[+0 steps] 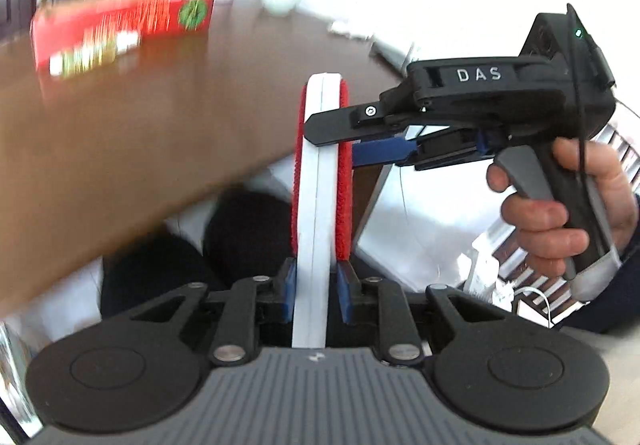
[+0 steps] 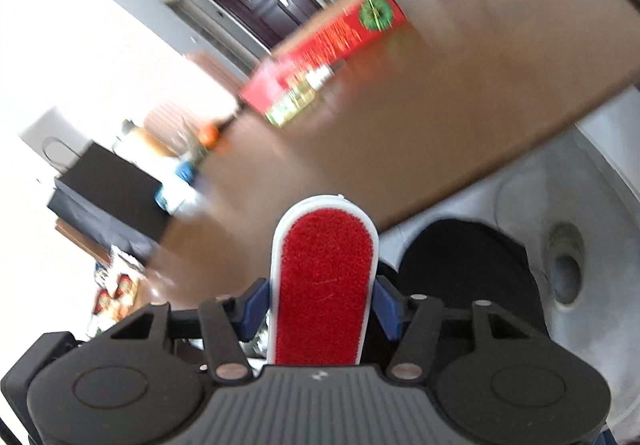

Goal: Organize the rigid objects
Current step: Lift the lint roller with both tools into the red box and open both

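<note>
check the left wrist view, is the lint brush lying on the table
No, the lint brush is off the table, clamped by both the left hand-held gripper and the right hand-held gripper.

The left wrist view looks forward along its own tool (image 1: 316, 291), held close above the edge of the brown wooden desk (image 1: 140, 133), with the right tool (image 1: 344, 135) entering from the right. The right wrist view looks across the same desk (image 2: 420, 117), tilted. Both share the red printed cardboard box (image 1: 120, 29) (image 2: 332, 49), well off.
</note>
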`<state>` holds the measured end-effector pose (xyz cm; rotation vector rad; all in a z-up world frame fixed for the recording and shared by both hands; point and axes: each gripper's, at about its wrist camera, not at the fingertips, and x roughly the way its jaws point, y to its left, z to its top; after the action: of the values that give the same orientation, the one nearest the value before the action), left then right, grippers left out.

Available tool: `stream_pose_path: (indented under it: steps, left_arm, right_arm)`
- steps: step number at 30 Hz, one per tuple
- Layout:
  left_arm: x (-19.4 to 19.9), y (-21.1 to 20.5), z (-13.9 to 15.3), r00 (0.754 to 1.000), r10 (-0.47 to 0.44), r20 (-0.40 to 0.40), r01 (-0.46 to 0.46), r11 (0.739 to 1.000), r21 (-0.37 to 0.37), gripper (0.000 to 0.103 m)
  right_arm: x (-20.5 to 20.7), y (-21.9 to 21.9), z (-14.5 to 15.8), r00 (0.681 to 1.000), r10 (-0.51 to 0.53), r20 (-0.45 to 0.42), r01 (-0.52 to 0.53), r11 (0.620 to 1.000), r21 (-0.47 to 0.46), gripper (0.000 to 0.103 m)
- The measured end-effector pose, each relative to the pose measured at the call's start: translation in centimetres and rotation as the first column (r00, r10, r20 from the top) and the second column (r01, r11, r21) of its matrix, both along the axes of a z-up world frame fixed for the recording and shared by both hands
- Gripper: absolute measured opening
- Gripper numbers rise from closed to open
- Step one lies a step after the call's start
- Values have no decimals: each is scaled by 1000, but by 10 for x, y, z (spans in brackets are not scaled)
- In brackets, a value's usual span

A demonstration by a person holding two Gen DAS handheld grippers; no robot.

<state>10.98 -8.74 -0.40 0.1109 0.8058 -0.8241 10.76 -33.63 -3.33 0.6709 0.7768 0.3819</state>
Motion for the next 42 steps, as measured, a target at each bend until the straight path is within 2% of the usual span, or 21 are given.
stream_pose_path:
  steps: [3, 6, 9, 13, 16, 24, 28, 33, 38, 40, 42]
  left_arm:
    - [14, -7, 26, 995, -21, 98, 18, 999, 38, 21]
    - [31, -9, 51, 980, -56, 193, 43, 996, 74, 21]
    - [66, -16, 75, 962, -85, 260, 59, 993, 105, 20]
    - [135, -13, 108, 959, -79, 272, 57, 995, 87, 20]
    - [183, -14, 126, 952, -76, 295, 51, 994, 92, 18]
    - [344, -20, 147, 952, -70, 298, 27, 989, 146, 20]
    - [424, -22, 130, 964, -50, 260, 7, 986, 165, 24]
    - [485, -34, 79, 982, -41, 183, 4, 980, 199, 26]
    - [516, -41, 32, 993, -22, 117, -9, 965, 263, 31]
    - [513, -40, 26, 990, -49, 131, 11, 961, 275, 32]
    - [513, -37, 25, 991, -43, 127, 4, 958, 288, 38]
  right_arm:
    - [15, -5, 17, 997, -11, 71, 9, 999, 39, 56]
    - [41, -11, 37, 991, -20, 132, 11, 998, 69, 56]
    - [72, -14, 61, 981, -25, 193, 9, 996, 84, 56]
    - [131, -13, 98, 962, -20, 272, -5, 996, 88, 56]
    - [183, -17, 119, 957, -31, 287, -6, 992, 126, 56]
    - [327, -23, 135, 960, -72, 271, 16, 979, 203, 56]
    - [395, -26, 123, 964, -102, 246, 40, 969, 244, 56]
    - [453, -30, 83, 979, -108, 173, 70, 975, 210, 56]
    - [484, -31, 42, 995, -79, 64, 70, 989, 133, 56]
    - [488, -28, 32, 997, -70, 21, 68, 993, 97, 58]
    - [491, -27, 26, 998, -58, -1, 58, 996, 71, 59]
